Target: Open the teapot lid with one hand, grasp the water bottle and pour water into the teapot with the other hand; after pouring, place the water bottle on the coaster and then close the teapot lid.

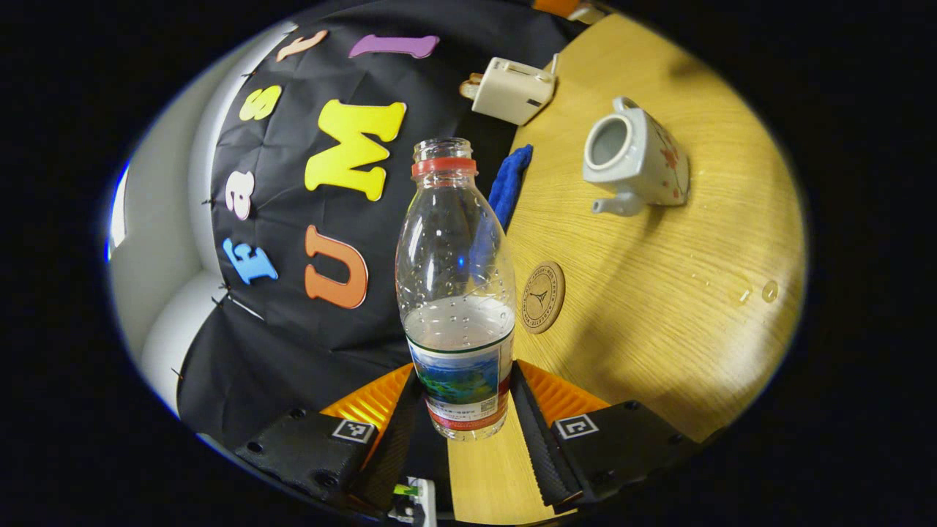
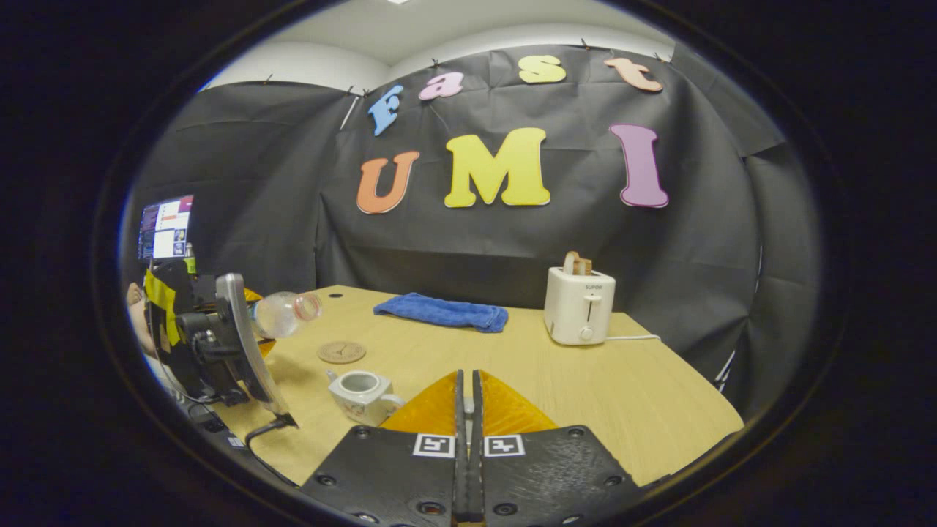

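A clear water bottle [image 1: 454,293] with no cap, about a third full, sits between the fingers of my left gripper [image 1: 465,377], which is shut on its labelled lower part. In the right gripper view the bottle [image 2: 287,312] is tipped sideways above the table's left side, mouth toward the coaster [image 2: 342,352]. The white teapot [image 1: 637,161] stands open on the table, past the round cork coaster [image 1: 543,297]. My right gripper [image 2: 468,377] hovers above and right of the teapot [image 2: 362,395], fingers pressed nearly together on the lid, which is almost wholly hidden between them.
A blue towel [image 2: 443,312] lies at the back of the wooden table [image 2: 659,395], with a white toaster [image 2: 580,304] to its right. A lit screen [image 2: 165,227] stands at far left. Water drops [image 1: 768,291] lie on the table near the teapot.
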Action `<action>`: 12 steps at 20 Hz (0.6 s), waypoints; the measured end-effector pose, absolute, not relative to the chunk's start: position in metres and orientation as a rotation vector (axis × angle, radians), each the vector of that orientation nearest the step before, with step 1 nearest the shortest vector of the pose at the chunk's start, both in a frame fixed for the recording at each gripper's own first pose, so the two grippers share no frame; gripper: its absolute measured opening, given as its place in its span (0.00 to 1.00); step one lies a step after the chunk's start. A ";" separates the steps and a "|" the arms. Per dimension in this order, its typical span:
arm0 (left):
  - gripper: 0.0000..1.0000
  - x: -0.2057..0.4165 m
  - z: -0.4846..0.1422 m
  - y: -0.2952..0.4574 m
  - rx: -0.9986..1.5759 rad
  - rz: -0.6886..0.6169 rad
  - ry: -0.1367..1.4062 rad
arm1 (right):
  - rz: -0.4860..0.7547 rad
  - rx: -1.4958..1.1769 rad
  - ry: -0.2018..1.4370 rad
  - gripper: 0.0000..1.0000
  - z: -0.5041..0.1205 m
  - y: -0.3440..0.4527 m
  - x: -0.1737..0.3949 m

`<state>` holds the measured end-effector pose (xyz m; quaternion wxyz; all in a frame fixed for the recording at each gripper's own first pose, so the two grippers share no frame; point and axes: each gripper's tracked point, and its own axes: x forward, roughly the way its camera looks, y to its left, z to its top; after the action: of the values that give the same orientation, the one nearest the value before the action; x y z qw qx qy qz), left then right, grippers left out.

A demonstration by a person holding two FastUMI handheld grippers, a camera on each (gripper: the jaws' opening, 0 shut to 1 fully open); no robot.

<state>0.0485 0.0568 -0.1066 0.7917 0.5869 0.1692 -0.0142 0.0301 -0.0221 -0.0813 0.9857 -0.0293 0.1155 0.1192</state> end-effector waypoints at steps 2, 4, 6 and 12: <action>0.74 0.045 -0.109 0.055 1.342 -0.046 0.360 | 0.241 -0.051 0.237 0.00 -0.085 -0.025 0.030; 0.74 0.045 -0.109 0.052 1.410 -0.050 0.349 | 0.241 -0.047 0.242 0.00 -0.089 -0.028 0.029; 0.74 0.044 -0.109 0.048 1.473 -0.059 0.343 | 0.244 -0.042 0.246 0.00 -0.091 -0.029 0.028; 0.74 0.055 -0.095 0.045 1.605 -0.076 0.314 | 0.254 -0.030 0.245 0.00 -0.093 -0.030 0.027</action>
<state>0.0553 0.0447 -0.0954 0.6831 0.7159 0.1401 -0.0340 0.0267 -0.0302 -0.0932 0.9844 -0.0147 0.1218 0.1265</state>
